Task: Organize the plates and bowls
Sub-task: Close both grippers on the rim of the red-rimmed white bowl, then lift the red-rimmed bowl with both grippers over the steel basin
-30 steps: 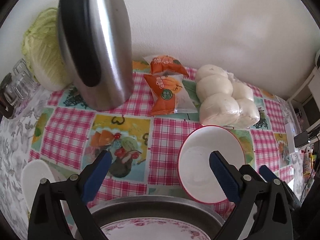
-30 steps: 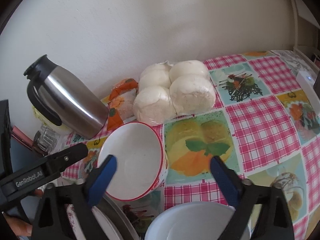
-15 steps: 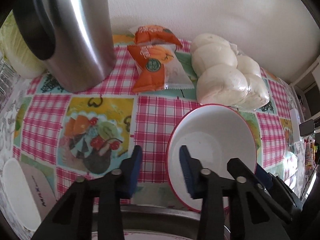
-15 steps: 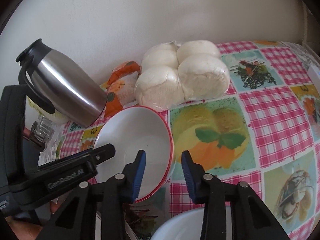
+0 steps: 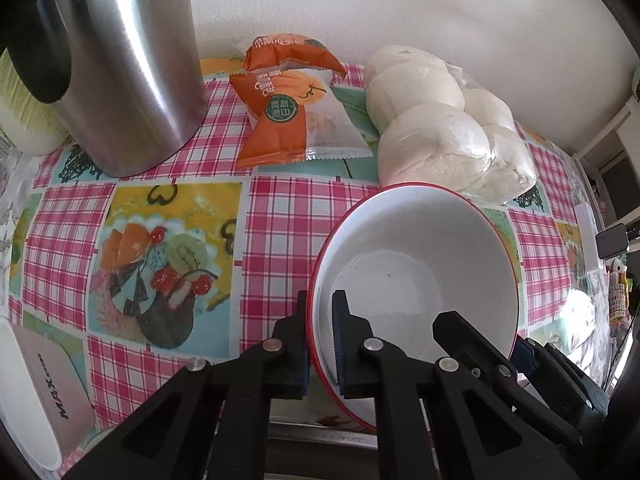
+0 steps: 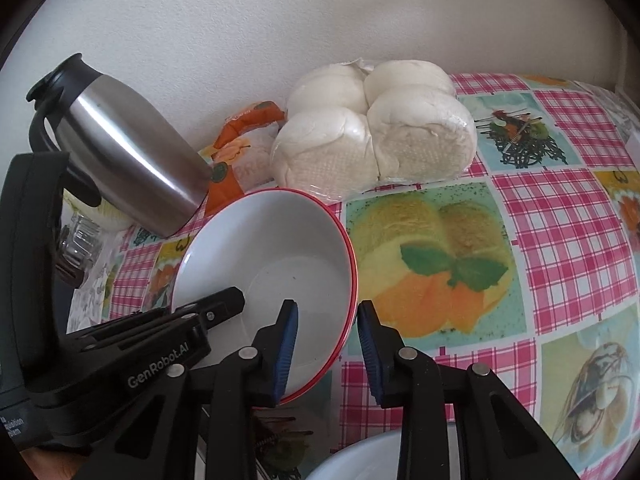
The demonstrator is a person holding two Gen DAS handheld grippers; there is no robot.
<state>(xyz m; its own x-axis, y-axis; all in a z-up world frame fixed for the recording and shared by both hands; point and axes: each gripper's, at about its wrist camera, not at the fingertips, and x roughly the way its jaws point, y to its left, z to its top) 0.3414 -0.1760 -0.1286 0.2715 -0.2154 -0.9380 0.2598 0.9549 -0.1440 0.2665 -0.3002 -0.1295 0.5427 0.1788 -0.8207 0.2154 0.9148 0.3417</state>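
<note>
Left gripper (image 5: 320, 344): I clench the red-rimmed bowl (image 5: 416, 264) at its left rim.
Right gripper (image 6: 326, 352): my jaws straddle its right rim, pads not pressing, just closing.

The bowl (image 5: 416, 280) sits on the tablecloth (image 5: 288, 216) at the near edge. The bagged buns (image 5: 440, 136) lie just behind it. The snack packets (image 5: 292, 108) lie left of the buns; the jug (image 5: 120, 60) stands far left.
</note>
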